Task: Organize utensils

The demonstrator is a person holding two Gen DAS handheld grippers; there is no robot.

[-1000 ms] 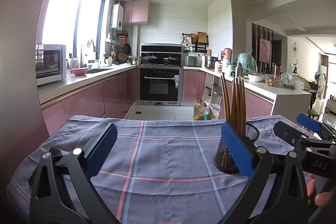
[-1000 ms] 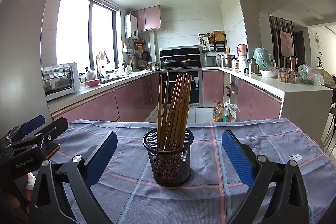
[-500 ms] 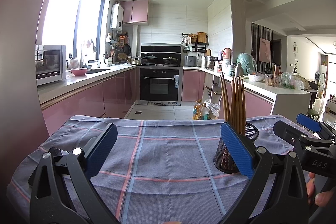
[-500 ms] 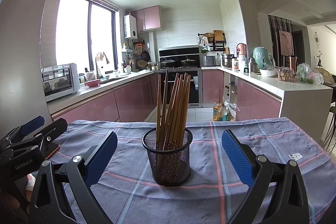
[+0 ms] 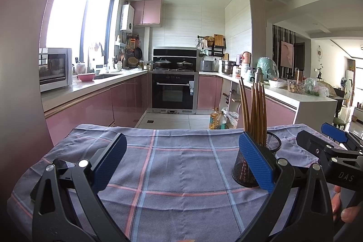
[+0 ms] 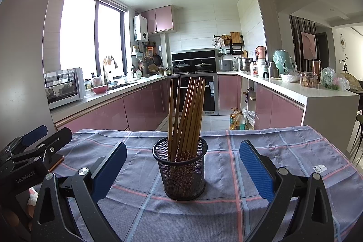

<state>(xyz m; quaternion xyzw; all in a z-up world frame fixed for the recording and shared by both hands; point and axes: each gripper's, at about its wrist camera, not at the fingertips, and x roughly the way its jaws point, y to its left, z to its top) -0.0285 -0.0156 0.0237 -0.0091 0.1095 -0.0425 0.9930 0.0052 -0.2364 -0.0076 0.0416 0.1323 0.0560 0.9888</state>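
My right gripper [image 6: 182, 170] is spread wide, empty, aimed at the mesh holder [image 6: 180, 170] of chopsticks [image 6: 186, 115] at 12 o'clock on the checked cloth [image 6: 283, 151]. My left gripper [image 5: 181, 165] is likewise apart and empty; there the holder stands at 3 o'clock.

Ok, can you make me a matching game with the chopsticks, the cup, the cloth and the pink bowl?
Things:
1. chopsticks
2. mesh cup
3. checked cloth
4. pink bowl

Places or colours:
A. black
B. on the counter by the sink
C. spread over the table
D. standing in the cup

Pairs: 1-D, 2-A, 3-C, 4-B
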